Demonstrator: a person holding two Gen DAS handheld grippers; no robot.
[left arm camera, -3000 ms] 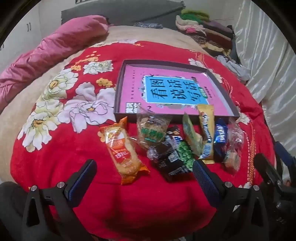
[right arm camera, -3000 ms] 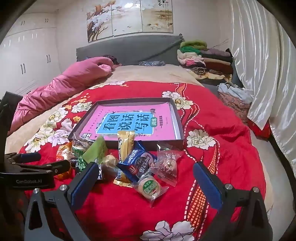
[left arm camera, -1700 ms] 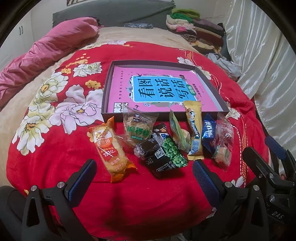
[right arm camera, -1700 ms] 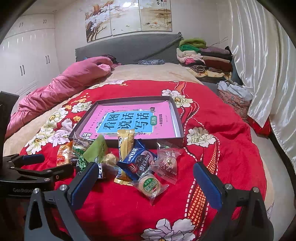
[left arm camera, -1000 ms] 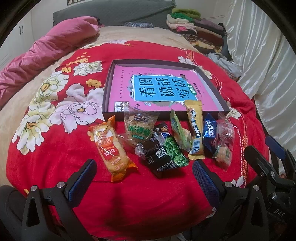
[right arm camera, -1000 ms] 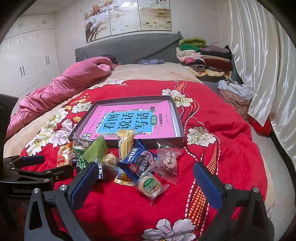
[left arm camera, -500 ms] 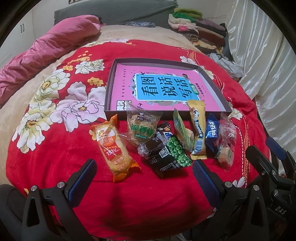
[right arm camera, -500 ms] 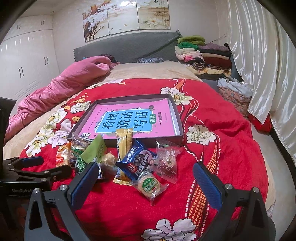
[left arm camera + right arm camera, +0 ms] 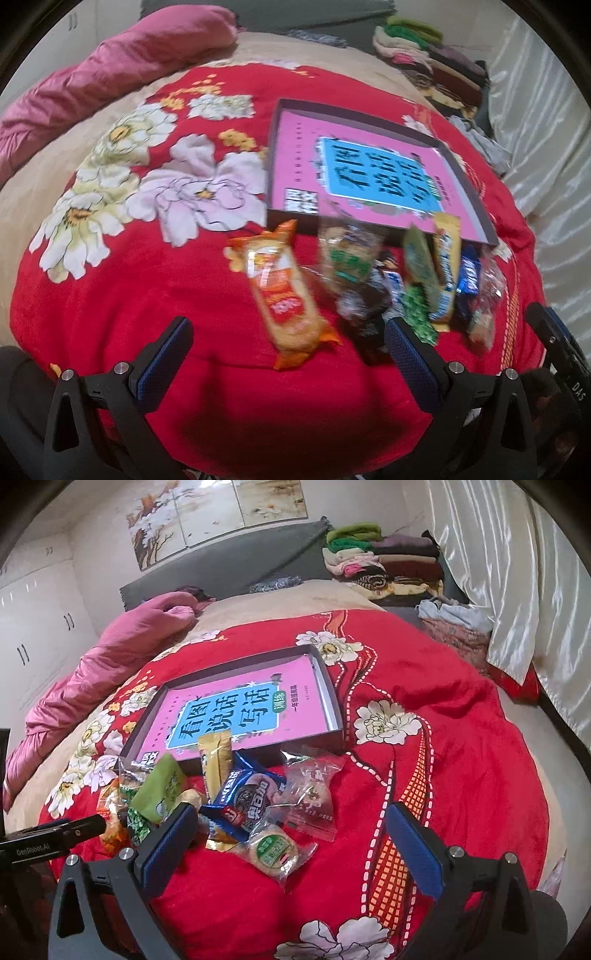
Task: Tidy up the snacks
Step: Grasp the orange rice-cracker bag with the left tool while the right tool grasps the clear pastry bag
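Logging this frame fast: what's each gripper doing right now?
Left gripper: open, holding nothing, above the orange snack packet.
Right gripper: open, holding nothing, near the round cookie packet.

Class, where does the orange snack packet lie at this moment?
In the left wrist view, the orange snack packet lies on the red blanket, leftmost of the snacks, just in front of the tray's near-left corner.
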